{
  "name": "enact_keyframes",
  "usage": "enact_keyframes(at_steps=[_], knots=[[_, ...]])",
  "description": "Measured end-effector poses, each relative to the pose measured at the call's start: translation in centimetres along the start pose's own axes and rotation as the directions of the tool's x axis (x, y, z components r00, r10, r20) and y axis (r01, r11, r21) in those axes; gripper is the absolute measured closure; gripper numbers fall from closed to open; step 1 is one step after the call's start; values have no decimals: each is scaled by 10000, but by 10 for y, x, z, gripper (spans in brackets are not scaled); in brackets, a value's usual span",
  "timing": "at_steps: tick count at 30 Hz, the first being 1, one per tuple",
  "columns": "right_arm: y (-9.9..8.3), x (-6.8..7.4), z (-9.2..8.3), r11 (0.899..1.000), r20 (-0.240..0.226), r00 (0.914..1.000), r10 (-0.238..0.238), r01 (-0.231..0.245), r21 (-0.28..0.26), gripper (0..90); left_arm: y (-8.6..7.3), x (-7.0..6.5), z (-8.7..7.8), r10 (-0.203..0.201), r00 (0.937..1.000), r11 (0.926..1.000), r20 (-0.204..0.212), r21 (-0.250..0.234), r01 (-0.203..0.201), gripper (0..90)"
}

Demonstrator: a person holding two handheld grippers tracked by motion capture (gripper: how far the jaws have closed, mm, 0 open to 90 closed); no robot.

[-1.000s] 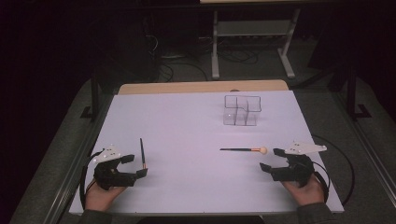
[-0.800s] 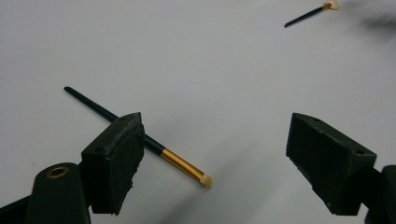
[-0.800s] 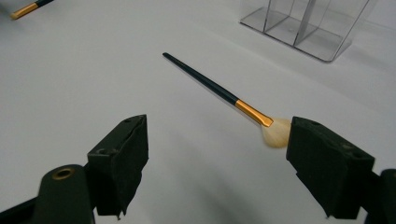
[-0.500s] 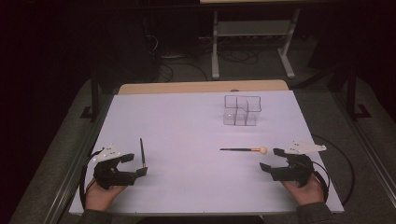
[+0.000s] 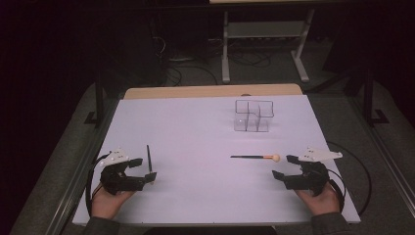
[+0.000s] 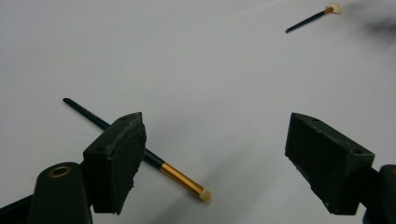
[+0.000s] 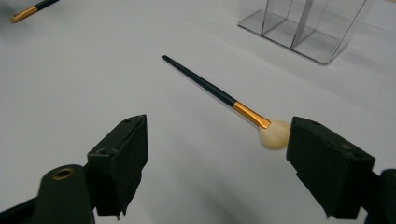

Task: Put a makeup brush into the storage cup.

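A long dark brush [image 5: 254, 157] with a gold ferrule and a fluffy pale head lies on the white table [image 5: 195, 132], just left of my right gripper [image 5: 285, 166]. In the right gripper view this brush [image 7: 210, 88] runs diagonally, and its head rests close to the right jaw of the open right gripper [image 7: 217, 130]. A smaller dark brush [image 5: 148, 159] lies by my left gripper [image 5: 144, 170]. In the left gripper view the small brush [image 6: 180, 177] passes behind the left jaw. The left gripper [image 6: 215, 130] stands open and holds nothing.
A clear plastic organizer [image 5: 253, 116] with several compartments stands at the back right of the table, and its front shows in the right gripper view [image 7: 303, 28]. The far brush [image 6: 310, 18] appears at the top right of the left gripper view. Cables trail from both grippers.
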State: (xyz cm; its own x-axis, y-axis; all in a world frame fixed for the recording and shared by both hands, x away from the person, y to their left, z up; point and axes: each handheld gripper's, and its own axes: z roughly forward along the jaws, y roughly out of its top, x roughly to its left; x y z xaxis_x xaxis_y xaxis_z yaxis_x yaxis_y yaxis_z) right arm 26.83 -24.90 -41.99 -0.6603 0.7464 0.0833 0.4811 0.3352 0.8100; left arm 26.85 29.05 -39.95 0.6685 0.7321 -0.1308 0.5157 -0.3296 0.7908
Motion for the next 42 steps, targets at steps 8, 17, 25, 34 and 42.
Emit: enact_keyframes(at_steps=[8,17,25,34,42], knots=[[0,0,1,10000,-28,10000,58,-58,42,199,3,0,1,-88,10000,9999,11,50,88,193],[1,0,1,10000,-34,10000,60,-60,53,199,9,1,0,-119,9999,9999,-25,95,119,193],[1,-2,1,10000,-15,10000,34,-34,25,199,16,2,4,-80,10000,9991,-54,409,83,193],[1,-2,0,10000,-42,10000,57,-57,-14,200,24,6,6,-61,9999,9979,-143,650,70,203],[2,-3,-1,10000,-38,10000,48,-48,-48,201,35,16,12,-374,9986,9945,-377,960,409,214]])
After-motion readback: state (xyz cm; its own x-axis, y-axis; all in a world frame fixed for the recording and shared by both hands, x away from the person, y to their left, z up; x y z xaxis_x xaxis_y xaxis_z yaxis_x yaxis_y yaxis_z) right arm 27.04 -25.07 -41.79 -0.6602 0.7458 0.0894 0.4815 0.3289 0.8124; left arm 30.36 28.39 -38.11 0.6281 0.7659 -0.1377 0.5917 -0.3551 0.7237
